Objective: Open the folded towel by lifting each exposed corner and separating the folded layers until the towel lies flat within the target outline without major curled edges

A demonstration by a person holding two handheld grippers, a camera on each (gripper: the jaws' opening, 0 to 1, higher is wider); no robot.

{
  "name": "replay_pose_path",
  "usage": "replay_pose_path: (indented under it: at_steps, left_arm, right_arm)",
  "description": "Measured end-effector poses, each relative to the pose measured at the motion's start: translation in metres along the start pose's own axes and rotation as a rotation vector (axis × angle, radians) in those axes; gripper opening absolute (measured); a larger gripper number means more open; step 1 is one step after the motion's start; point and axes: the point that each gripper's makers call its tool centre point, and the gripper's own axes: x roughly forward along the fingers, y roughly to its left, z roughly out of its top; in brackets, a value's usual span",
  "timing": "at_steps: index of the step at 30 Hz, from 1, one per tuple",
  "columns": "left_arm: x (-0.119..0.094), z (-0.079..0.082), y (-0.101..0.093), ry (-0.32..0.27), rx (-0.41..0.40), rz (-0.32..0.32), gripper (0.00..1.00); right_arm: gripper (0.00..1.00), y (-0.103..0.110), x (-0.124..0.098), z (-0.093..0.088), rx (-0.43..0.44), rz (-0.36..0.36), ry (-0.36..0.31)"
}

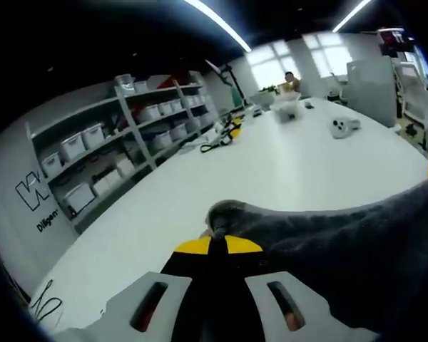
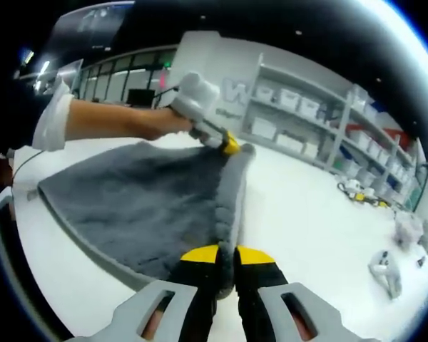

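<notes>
A dark grey towel (image 2: 143, 206) is spread on the white table (image 2: 307, 206), its edge stretched between both grippers. My right gripper (image 2: 227, 258), with yellow-tipped jaws, is shut on the near corner of the towel. In the right gripper view, my left gripper (image 2: 228, 146) pinches the far corner, held by a person's hand (image 2: 157, 122). In the left gripper view, my left gripper (image 1: 217, 246) is shut on a towel (image 1: 357, 249) corner that bunches just above its yellow tips, with the cloth trailing to the right.
Shelves with white bins (image 1: 128, 153) stand along the wall beside the white table (image 1: 285, 164). Small white objects (image 1: 342, 127) and a yellow-black tool (image 1: 225, 135) lie at the table's far end. More small items (image 2: 385, 274) lie on the table to the right.
</notes>
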Motion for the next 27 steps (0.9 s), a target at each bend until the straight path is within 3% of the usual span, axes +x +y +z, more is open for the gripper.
replay_pose_path:
  at_steps: [6, 27]
  left_arm:
    - [0.007, 0.011, -0.005, -0.022, 0.002, -0.011, 0.04]
    - [0.038, 0.016, -0.021, -0.011, 0.007, -0.051, 0.04]
  right_arm:
    - [0.04, -0.012, -0.002, -0.005, 0.008, -0.026, 0.009]
    - [0.04, -0.032, -0.007, -0.013, 0.021, -0.093, 0.009]
